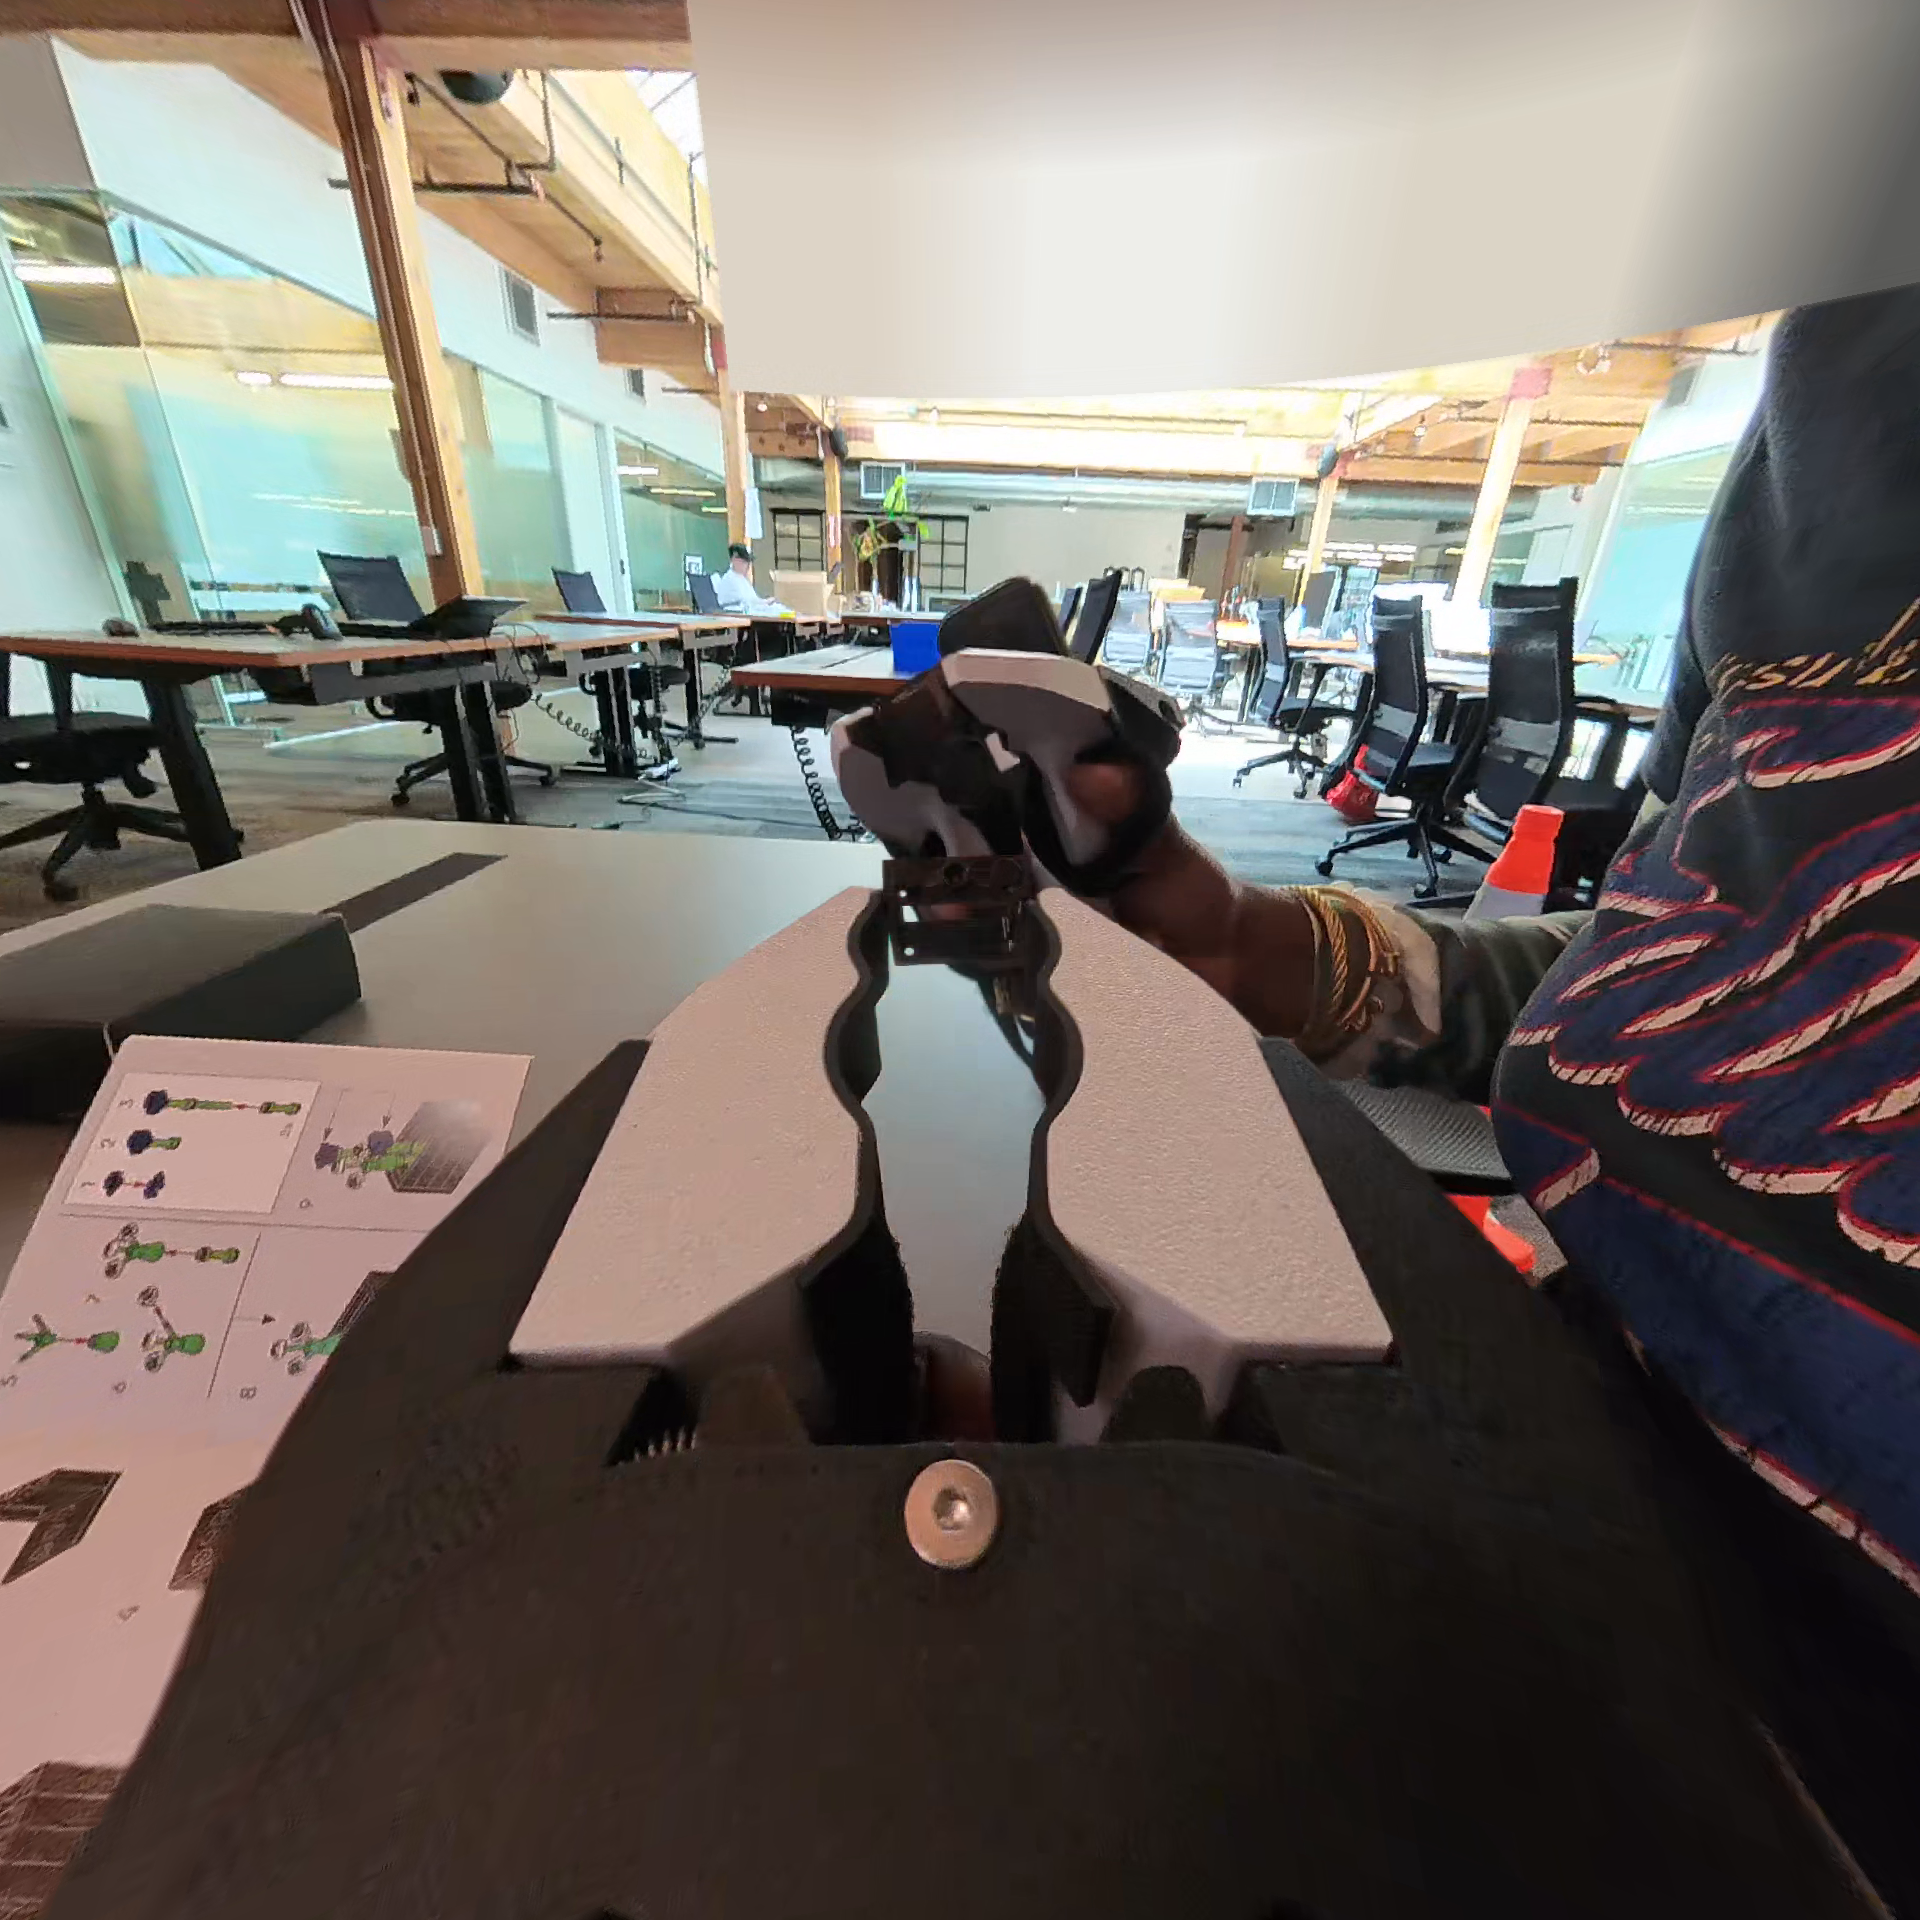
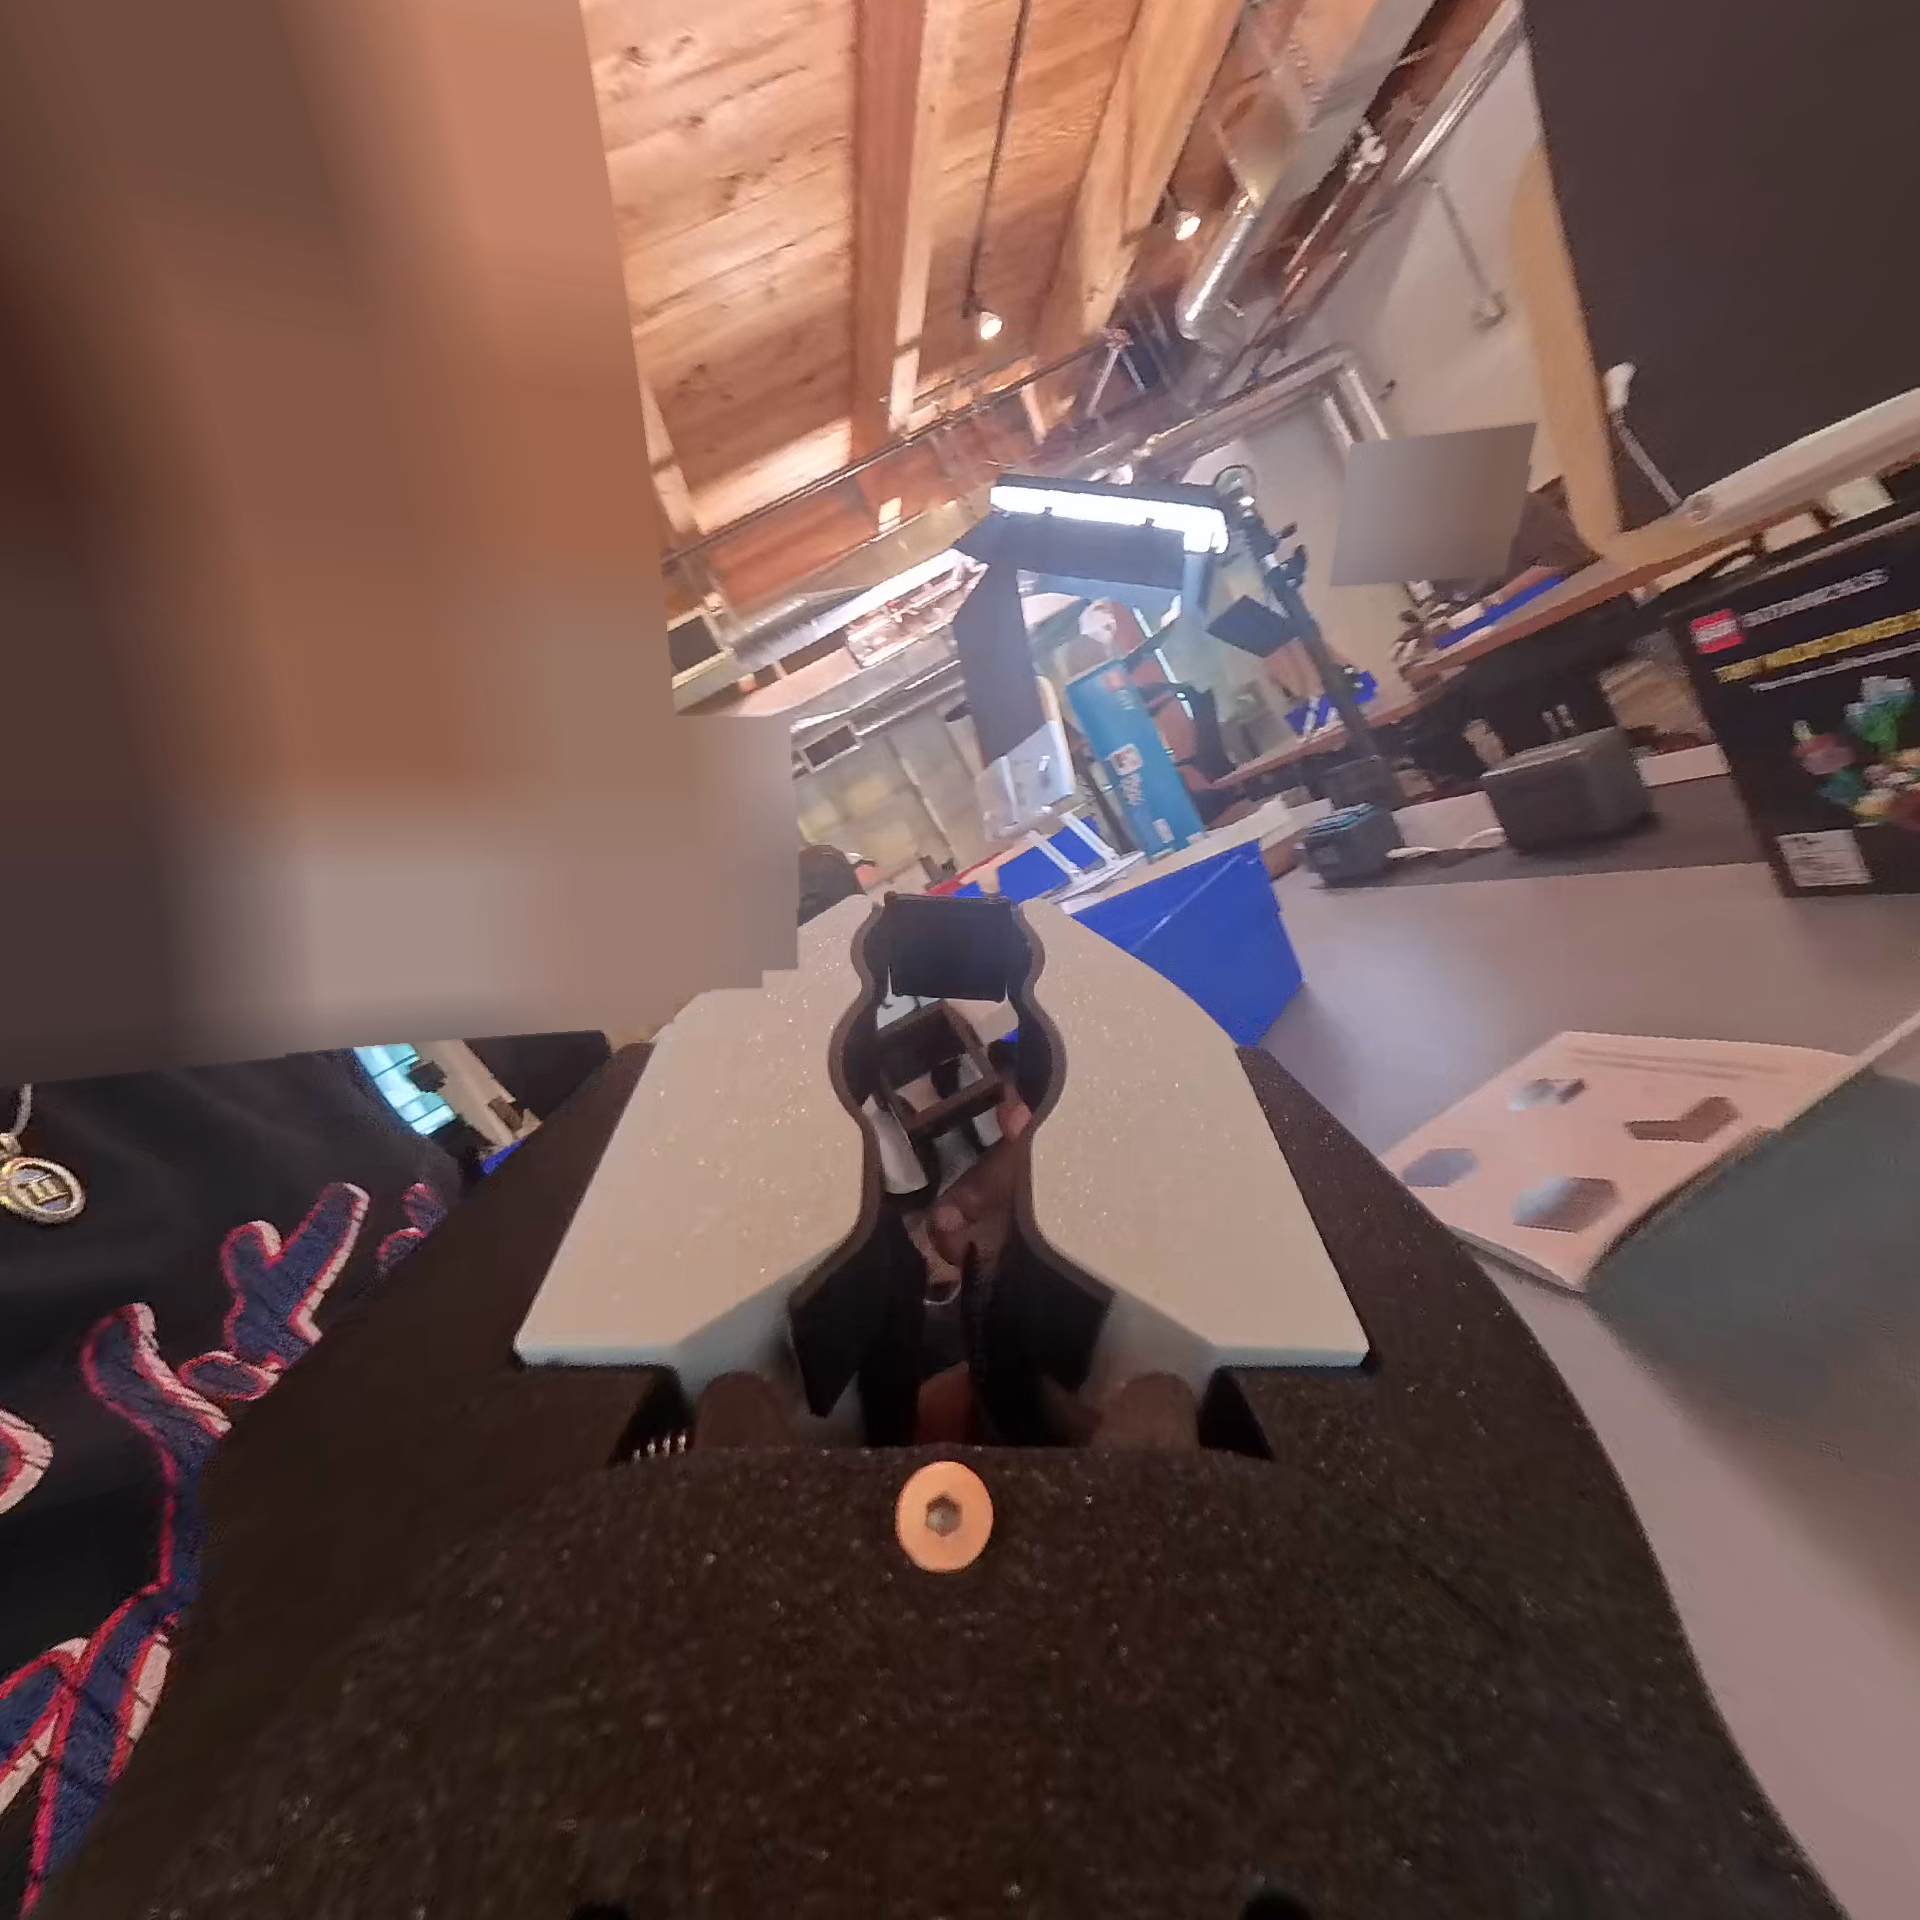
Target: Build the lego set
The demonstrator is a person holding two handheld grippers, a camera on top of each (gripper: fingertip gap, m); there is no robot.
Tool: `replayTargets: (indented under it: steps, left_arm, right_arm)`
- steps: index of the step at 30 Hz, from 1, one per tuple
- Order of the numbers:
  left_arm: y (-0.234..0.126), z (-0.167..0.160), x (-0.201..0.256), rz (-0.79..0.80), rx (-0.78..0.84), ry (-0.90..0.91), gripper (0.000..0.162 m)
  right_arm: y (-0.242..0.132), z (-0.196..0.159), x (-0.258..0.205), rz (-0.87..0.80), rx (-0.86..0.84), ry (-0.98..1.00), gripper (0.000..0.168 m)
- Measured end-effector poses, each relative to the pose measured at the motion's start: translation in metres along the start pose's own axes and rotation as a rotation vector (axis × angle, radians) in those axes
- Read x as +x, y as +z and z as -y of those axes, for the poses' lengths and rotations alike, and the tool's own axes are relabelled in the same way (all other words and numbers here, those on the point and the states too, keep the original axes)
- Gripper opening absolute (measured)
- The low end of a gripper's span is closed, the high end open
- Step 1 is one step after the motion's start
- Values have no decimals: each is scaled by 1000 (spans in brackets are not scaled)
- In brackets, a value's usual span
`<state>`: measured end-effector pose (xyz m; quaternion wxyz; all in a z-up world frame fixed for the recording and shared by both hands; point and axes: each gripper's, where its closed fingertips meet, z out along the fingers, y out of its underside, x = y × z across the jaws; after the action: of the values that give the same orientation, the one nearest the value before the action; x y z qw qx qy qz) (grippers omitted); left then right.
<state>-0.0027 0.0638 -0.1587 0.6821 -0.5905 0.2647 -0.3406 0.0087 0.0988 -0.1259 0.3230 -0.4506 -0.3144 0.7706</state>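
Dark brown, open-framed plastic lego piece (image 1: 954, 914), light, stiff and likely fragile at its thin bars, is being pinched by its outer edges above the grey desk (image 1: 623, 914) between the left tongs (image 1: 951, 920), while the right tongs (image 2: 948, 951) are clamping a small black brick (image 2: 948, 948).

The fingers (image 1: 727, 1122) look like matt, finely grainy pale grey plastic, seated in a rough, black, speckled body (image 2: 935, 1683) with a shiny metal screw (image 1: 948, 1512) at its middle. The small dark brick frame (image 1: 951, 920) between the fingertips is smooth plastic. The counter (image 1: 582, 935) is smooth grey with a soft sheen. The instruction booklet (image 1: 260, 1195) is printed paper. The person's dark shirt (image 1: 1714, 1039) is cloth with raised stitched lettering. Overhead, the ceiling (image 2: 769, 208) is bare, knotty wood.
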Motion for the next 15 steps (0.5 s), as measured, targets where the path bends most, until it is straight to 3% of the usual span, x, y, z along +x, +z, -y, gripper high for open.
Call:
replayTargets:
  steps: [10,12,15]
  left_arm:
    - [-4,2,1,30,-24,19,25]
    - [-6,-9,-7,86,-115,45,25]
    - [-16,-53,-38,293,-426,94,25]
  right_arm:
    - [15,-19,-17,51,-54,-30,22]
    - [15,-20,-16,34,-72,-57,22]
    - [12,-19,-13,-4,-86,-93,22]
